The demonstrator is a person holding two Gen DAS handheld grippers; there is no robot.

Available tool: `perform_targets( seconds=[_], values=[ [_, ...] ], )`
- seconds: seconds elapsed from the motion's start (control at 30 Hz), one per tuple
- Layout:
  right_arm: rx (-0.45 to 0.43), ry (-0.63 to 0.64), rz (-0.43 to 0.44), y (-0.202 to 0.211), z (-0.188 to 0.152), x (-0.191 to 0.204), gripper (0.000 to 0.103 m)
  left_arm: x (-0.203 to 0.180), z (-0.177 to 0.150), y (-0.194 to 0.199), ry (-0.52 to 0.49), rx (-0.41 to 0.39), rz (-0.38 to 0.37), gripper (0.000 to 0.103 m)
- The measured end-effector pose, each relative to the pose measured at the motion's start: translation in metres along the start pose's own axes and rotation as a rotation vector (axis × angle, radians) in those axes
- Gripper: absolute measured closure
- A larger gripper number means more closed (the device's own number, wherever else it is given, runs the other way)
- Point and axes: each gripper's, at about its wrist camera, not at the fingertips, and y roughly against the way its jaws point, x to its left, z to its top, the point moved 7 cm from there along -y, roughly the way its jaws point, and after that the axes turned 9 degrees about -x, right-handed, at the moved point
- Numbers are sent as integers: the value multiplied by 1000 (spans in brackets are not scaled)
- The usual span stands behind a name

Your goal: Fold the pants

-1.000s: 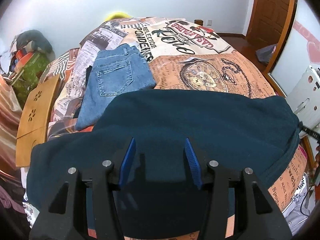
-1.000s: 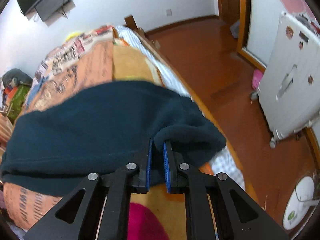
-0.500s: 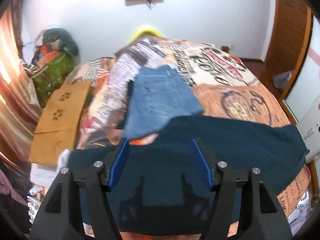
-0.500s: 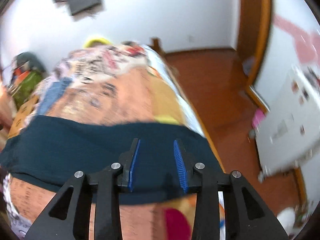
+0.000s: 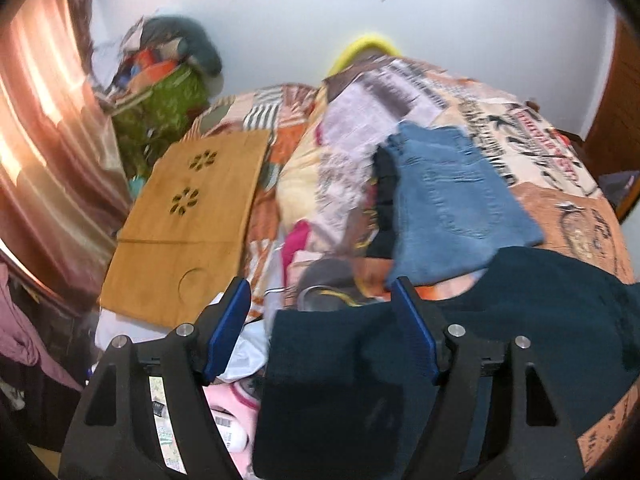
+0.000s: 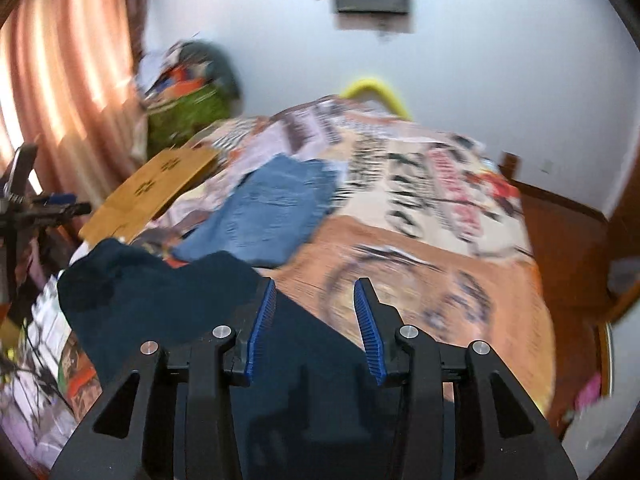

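Both grippers swung left, pants [image 5: 520, 320] released

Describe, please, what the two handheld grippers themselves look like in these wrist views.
Both are built alike: the left gripper and the right gripper each have a black, angular plastic frame with triangular cut-outs, round silver screw heads along the top, and two fingers faced with ribbed blue pads. No cables, markings or sleeves show.
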Motion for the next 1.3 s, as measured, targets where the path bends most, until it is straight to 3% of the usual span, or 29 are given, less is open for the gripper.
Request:
perform_targets(
  seconds=[0.33,0.5,0.63,0.77,0.83,0.9,1.03,1.17,1.3],
  values=[
    [195,71,211,-119,-2,78,66,34,-46,-86,89,201,-67,32],
    [312,96,246,-162,-14,94,66,31,-70,-107,119,281,-132,39],
    [407,120,258,-186,-29,101,66,20,-87,-112,121,318,-191,50],
    [449,102,297,-193,-34,105,66,17,-88,-106,106,274,-168,59],
    [451,88,316,-193,-34,107,77,17,-85,-101,98,254,-161,67],
    [433,108,293,-190,-34,109,94,16,-82,-94,84,228,-152,69],
    [333,159,267,-177,-21,112,97,17,-71,-79,80,179,-129,76],
    [198,211,223,-156,0,114,98,25,-56,-68,98,117,-91,76],
    [128,230,163,-154,12,105,99,31,-40,-76,150,108,-95,76]
  ],
)
